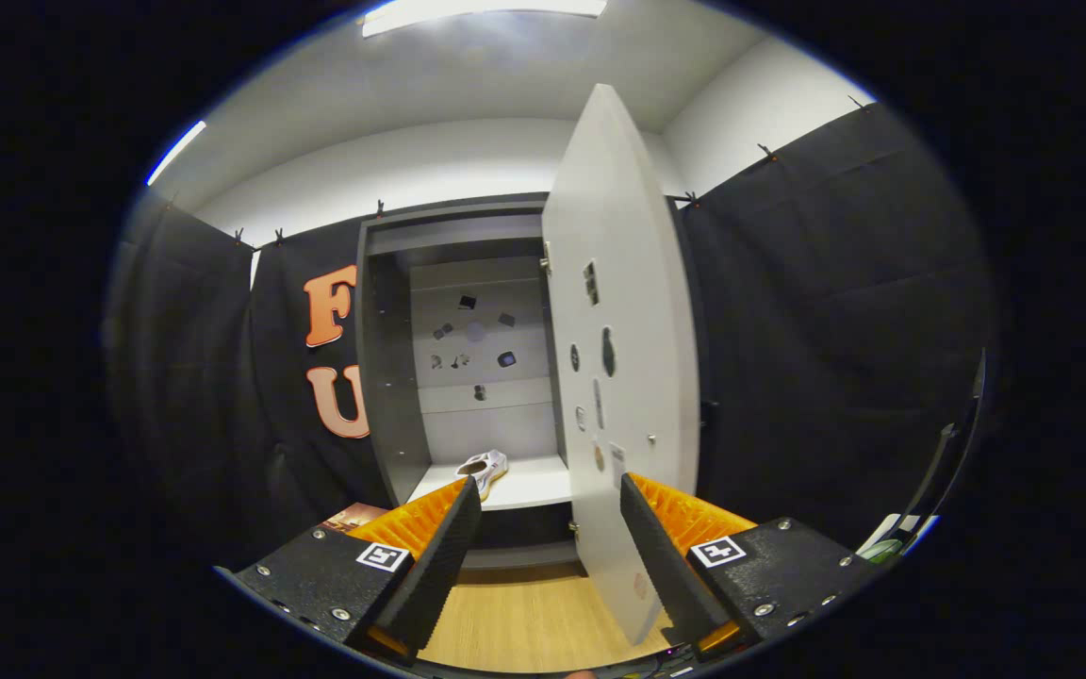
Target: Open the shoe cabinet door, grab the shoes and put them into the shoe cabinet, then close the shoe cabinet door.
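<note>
Fingers (430,556) of gripper (551,542) spread wide apart, gripping nothing, above wooden floor (524,622). Cabinet door (620,377) swung open just ahead, its lower edge between the fingers, nearer the right one. Beyond, open shoe cabinet (402,377); pale shoe (484,467) on its white shelf (534,486). Small stickers on back panel (482,415).

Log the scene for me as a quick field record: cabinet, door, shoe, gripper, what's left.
cabinet: open, grey inside
door: swung wide open, its edge just ahead of the fingers
shoe: white, lying on the bottom shelf inside the cabinet
gripper: open, holding nothing, fingers apart in front of the cabinet
floor: wood, below the gripper
left to do: close the door
</note>
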Available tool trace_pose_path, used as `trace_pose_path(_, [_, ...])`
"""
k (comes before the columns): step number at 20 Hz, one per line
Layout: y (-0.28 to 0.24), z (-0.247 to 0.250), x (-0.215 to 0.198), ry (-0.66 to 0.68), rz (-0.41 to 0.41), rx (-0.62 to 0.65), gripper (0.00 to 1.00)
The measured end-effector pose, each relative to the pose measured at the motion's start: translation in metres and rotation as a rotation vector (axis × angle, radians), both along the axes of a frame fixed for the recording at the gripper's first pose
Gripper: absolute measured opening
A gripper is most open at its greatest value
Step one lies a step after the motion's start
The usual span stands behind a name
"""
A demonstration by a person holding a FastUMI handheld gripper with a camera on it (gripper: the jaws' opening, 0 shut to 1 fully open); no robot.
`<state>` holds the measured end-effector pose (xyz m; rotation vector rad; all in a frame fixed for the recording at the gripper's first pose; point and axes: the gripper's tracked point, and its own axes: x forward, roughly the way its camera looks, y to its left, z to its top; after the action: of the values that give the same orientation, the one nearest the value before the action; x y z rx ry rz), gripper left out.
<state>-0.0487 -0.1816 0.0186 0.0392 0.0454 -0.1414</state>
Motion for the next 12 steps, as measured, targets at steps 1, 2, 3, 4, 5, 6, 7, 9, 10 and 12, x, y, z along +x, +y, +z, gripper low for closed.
trace_pose_path(1, [-0.018, 0.001, -0.005, -0.001, -0.022, 0.003, 0.93])
trace_pose_path(2, [-0.037, 0.000, -0.008, -0.003, -0.046, 0.004, 0.93])
trace_pose_path(3, [-0.056, -0.002, -0.010, 0.000, -0.068, 0.005, 0.93])
trace_pose_path(4, [-0.074, -0.003, -0.012, -0.001, -0.088, 0.001, 0.93])
trace_pose_path(5, [-0.088, -0.004, -0.012, 0.001, -0.092, 0.003, 0.93])
trace_pose_path(6, [-0.099, -0.004, -0.009, 0.000, -0.088, 0.002, 0.93])
trace_pose_path(7, [-0.106, -0.006, -0.004, 0.000, -0.075, 0.007, 0.94])
trace_pose_path(9, [-0.118, -0.010, 0.010, 0.005, -0.045, 0.008, 0.95])
trace_pose_path(10, [-0.121, -0.014, 0.016, 0.015, -0.031, 0.008, 0.95])
trace_pose_path(12, [-0.120, -0.018, 0.028, 0.027, 0.012, 0.019, 0.95])
